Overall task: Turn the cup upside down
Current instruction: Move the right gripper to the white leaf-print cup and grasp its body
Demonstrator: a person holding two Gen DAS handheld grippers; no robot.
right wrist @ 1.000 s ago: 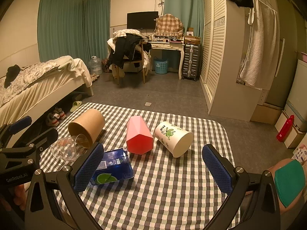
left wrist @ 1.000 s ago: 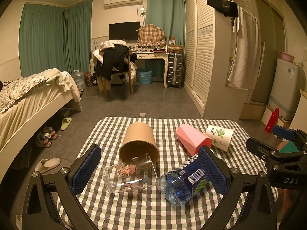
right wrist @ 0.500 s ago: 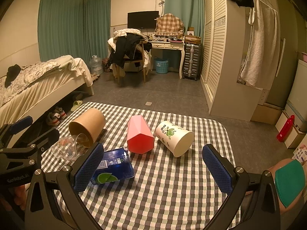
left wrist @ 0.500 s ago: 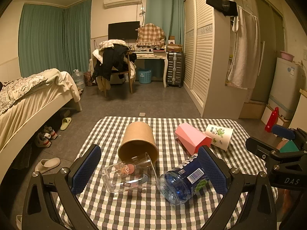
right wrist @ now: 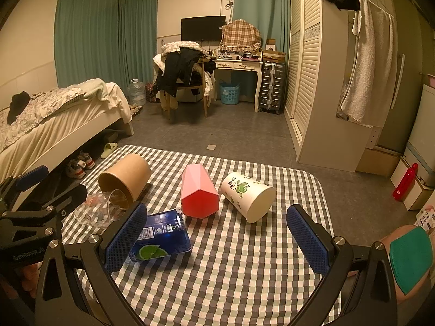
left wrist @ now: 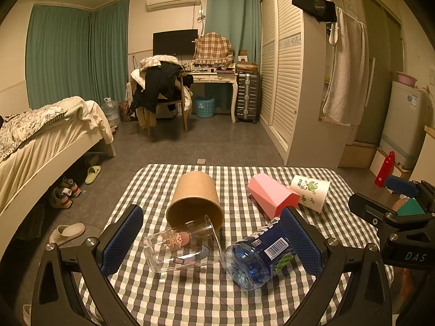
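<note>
Several cups lie on their sides on the checked table [left wrist: 206, 298]: a clear glass cup with cartoon prints [left wrist: 182, 250], a brown paper cup [left wrist: 195, 201], a blue plastic cup [left wrist: 261, 252], a pink faceted cup [left wrist: 272, 198] and a white cup with green leaves [left wrist: 310, 193]. My left gripper [left wrist: 212, 239] is open, its pads on either side of the glass and blue cups, touching neither. My right gripper [right wrist: 217, 239] is open and empty, near the front of the table, with the white cup [right wrist: 247, 195], pink cup [right wrist: 198, 190] and blue cup [right wrist: 160, 241] ahead of it.
The table [right wrist: 244, 271] stands in a bedroom. A bed [left wrist: 40, 141] is on the left, a wardrobe [left wrist: 293, 81] on the right, a chair with clothes [left wrist: 160, 92] and a desk [left wrist: 214, 78] at the back. Shoes [left wrist: 65, 190] lie on the floor.
Both grippers have barely shifted. The cups lie where they were.
</note>
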